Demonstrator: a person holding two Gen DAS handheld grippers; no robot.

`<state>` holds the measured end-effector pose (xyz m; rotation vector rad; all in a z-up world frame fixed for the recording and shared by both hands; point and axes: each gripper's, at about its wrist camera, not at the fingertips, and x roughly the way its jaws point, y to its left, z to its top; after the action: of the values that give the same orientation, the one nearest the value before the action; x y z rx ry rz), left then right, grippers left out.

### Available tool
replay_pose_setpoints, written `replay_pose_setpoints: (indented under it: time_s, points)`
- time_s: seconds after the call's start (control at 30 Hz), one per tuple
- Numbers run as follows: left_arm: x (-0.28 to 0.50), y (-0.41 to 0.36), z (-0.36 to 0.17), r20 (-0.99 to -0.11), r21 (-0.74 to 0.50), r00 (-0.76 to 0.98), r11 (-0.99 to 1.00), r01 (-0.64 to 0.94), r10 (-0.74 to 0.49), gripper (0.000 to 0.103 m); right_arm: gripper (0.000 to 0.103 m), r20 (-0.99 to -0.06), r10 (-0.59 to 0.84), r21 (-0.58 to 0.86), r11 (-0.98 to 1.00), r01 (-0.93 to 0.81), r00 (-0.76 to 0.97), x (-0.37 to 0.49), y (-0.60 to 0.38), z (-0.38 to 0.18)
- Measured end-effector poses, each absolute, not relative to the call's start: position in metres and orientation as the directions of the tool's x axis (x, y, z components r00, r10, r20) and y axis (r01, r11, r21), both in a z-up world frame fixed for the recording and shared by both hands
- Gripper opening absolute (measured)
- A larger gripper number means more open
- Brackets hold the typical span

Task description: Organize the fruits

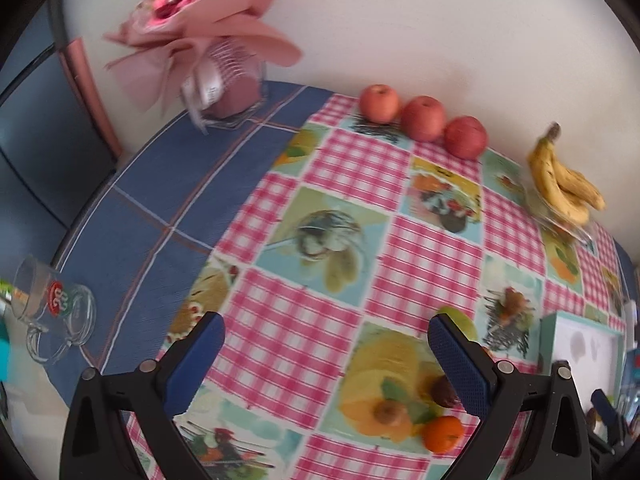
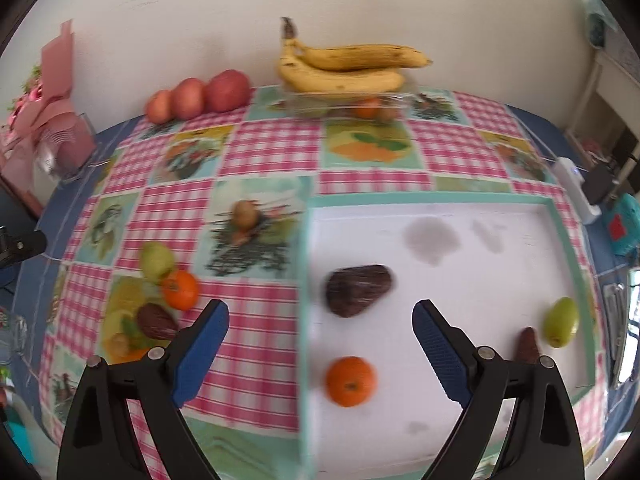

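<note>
My right gripper point(image 2: 320, 320) hangs open above the left edge of a white tray point(image 2: 480, 264) with a teal rim. On the tray lie a dark avocado point(image 2: 357, 290), an orange point(image 2: 351, 381), a green pear point(image 2: 561, 321) and a second dark fruit point(image 2: 527, 345). Left of the tray on the cloth sit a green pear point(image 2: 156, 259), an orange point(image 2: 181, 290), a dark avocado point(image 2: 156, 322), a small brown fruit point(image 2: 119, 344) and a kiwi point(image 2: 245, 213). My left gripper point(image 1: 326, 338) is open over the cloth, near an orange point(image 1: 443, 434) and a dark fruit point(image 1: 442, 391).
Three red apples point(image 1: 423, 118) line the wall. Bananas point(image 2: 344, 66) rest on a clear container point(image 2: 344, 104) at the back. A pink bouquet in a glass vase point(image 1: 224, 92) and a glass mug point(image 1: 52, 312) stand on the blue cloth at left. A white power strip point(image 2: 576, 188) lies at right.
</note>
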<state>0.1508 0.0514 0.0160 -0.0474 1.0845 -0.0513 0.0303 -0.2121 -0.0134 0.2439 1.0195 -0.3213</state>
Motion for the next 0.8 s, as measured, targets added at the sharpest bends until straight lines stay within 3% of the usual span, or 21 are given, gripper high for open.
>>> replay_pose_setpoints:
  time_s: [0.37, 0.8]
  points:
    - [0.16, 0.057, 0.006, -0.889, -0.101, 0.447, 0.995, 0.009, -0.095, 0.103, 0.094, -0.849, -0.006, 0.164, 0.947, 0.275, 0.528, 0.056, -0.179, -0.012]
    - [0.178, 0.039, -0.019, -0.882, -0.199, 0.437, 0.98, 0.0, -0.179, 0.103, 0.094, -0.829, -0.09, 0.109, 0.942, 0.317, 0.552, 0.085, -0.196, 0.002]
